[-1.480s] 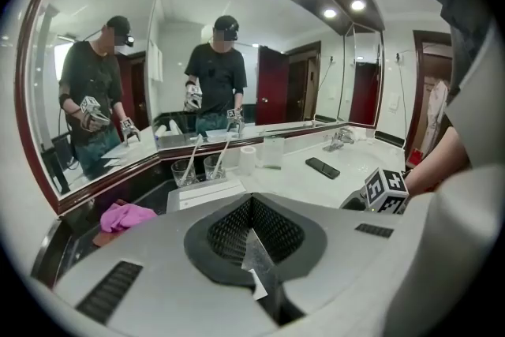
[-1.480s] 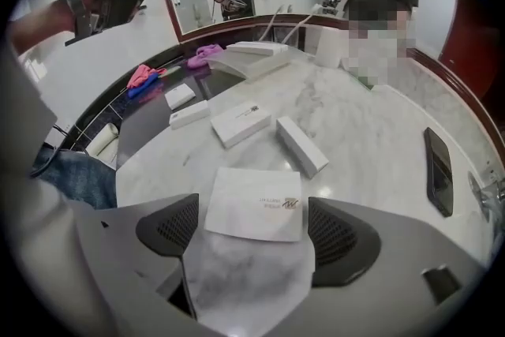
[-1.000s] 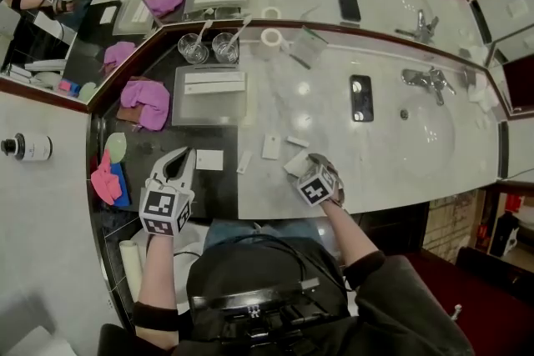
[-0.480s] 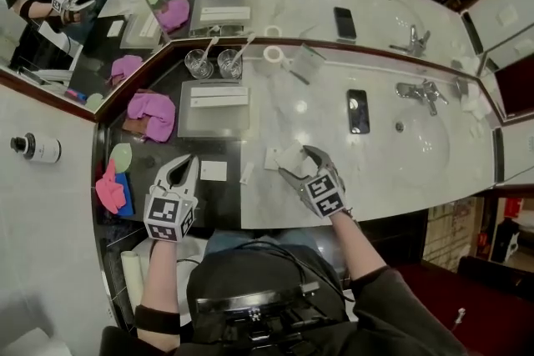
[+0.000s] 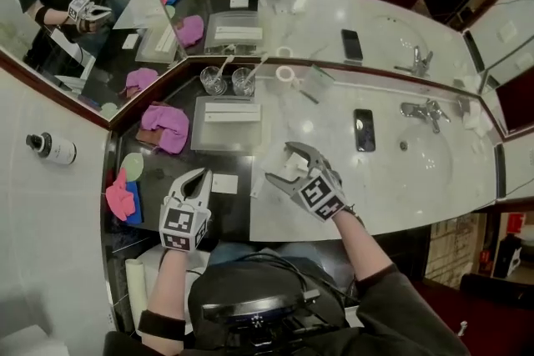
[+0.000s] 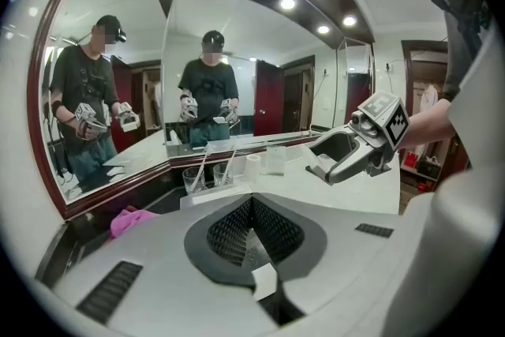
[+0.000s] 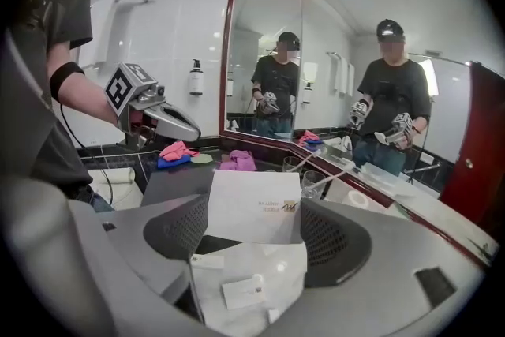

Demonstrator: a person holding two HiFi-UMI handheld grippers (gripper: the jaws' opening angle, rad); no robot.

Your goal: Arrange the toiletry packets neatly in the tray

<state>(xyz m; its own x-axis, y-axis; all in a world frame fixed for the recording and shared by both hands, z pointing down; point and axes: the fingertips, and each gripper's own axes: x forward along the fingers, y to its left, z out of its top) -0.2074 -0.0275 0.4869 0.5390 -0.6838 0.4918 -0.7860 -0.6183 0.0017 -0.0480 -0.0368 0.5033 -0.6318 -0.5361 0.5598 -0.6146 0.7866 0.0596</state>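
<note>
My right gripper (image 5: 282, 164) hangs above the marble counter, shut on a white toiletry packet (image 5: 292, 167). In the right gripper view that packet (image 7: 254, 205) stands upright between the jaws, and small loose packets (image 7: 243, 292) lie on the counter below. The clear tray (image 5: 200, 133) sits at the back left with a long white packet (image 5: 232, 112) in it. My left gripper (image 5: 203, 174) hovers shut and empty over the black counter, beside a flat packet (image 5: 224, 183) and a narrow one (image 5: 257, 183). The left gripper view shows its pads (image 6: 237, 229) together and the right gripper (image 6: 347, 154) off to the right.
Two glasses with stirrers (image 5: 229, 81) and a tape roll (image 5: 286, 73) stand behind the tray. A pink cloth (image 5: 165, 125) lies left of it. A phone (image 5: 364, 129), faucet (image 5: 421, 110) and sink (image 5: 417, 162) are to the right. Mirrors line the back.
My right gripper has lifted off the counter with the white packet and shifted left toward the tray. The left gripper has stayed in place.
</note>
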